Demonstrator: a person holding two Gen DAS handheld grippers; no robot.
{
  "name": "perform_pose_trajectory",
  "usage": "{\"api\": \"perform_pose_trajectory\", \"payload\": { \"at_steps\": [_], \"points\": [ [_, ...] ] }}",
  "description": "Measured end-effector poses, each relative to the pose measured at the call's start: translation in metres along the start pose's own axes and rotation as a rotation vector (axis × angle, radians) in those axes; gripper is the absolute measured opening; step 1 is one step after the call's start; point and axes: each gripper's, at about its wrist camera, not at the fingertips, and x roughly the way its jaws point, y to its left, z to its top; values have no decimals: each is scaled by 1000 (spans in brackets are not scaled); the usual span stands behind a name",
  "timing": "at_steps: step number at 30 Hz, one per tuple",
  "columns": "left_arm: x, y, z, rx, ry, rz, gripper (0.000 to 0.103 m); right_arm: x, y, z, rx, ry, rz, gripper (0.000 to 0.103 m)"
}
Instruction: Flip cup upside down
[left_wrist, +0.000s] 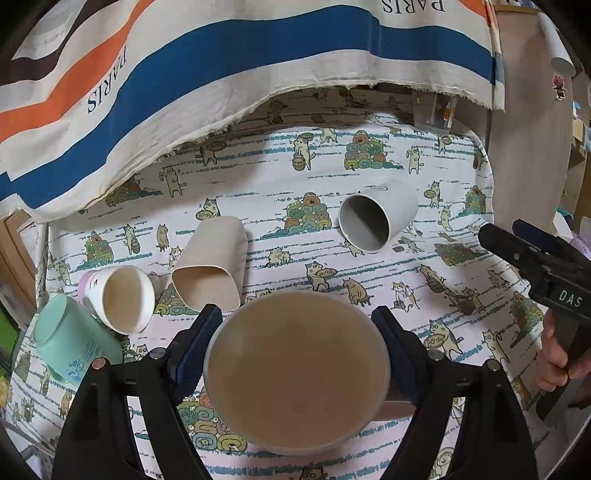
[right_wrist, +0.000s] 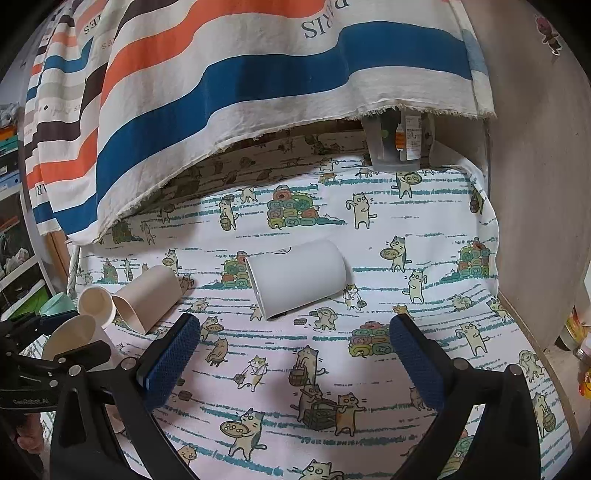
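Holds the beige cup (left_wrist: 295, 373) in the left gripper (left_wrist: 295, 314), blue pads (left_wrist: 201, 332) clamped on opposite sides of the wall just behind the rim, mouth turned toward the camera, nearer the camera than the grey cup (left_wrist: 373, 218) and seemingly lifted off the cat-print cloth (left_wrist: 406, 266) covering the bench. Has the right gripper (right_wrist: 295, 332) empty, jaws wide apart, hovering over bare cloth on the near side of the grey cup. Looks part-way through the flip at most: mouth not yet facing down. Risks, first, a slip in the turn: apparently smooth wall, a grasp only near the rim, most of the body hanging beyond the pads, so likely to pivot or slide out with any loosening. Risks, second, too hard a squeeze on what may be a thin rim, ovalling it and popping the cup free. Risks, third, a crooked landing: soft cloth under the rim, one edge touching first, then tipping over on release. Risks, fourth, a knock against neighbours: left of the grey cup in the left wrist view lie a beige tumbler (left_wrist: 214, 258) on its side, a small paper cup (left_wrist: 125, 295) and a mint cup (left_wrist: 70, 339), all near the left finger's sweep and liable to be bumped and sent rolling by a wide wrist roll. Calls for a set-down spot on open cloth in front of the grey cup, well apart from that cluster and from the right gripper.
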Motion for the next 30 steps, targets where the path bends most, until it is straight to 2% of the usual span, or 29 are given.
{"api": "perform_pose_trajectory", "payload": {
  "at_steps": [8,14,17,20,26,30],
  "points": [
    [-2,3,-6,0,16,-1,82,1,-2,0,-5,1,0,103],
    [-6,6,-14,9,-20,-60,82,1,0,-1,-12,1,0,103],
    [-15,12,-13,-6,-57,-54,99,1,0,-1,-13,1,-1,103],
    [-29,21,-12,-11,-118,-44,99,0,0,-1,-14,-13,3,103],
    [-58,50,-19,-25,-221,-38,102,-10,5,2,-46,-112,30,103],
    [-67,74,-31,-27,-278,0,102,-21,19,6,-51,-106,53,103]
  ]
}}
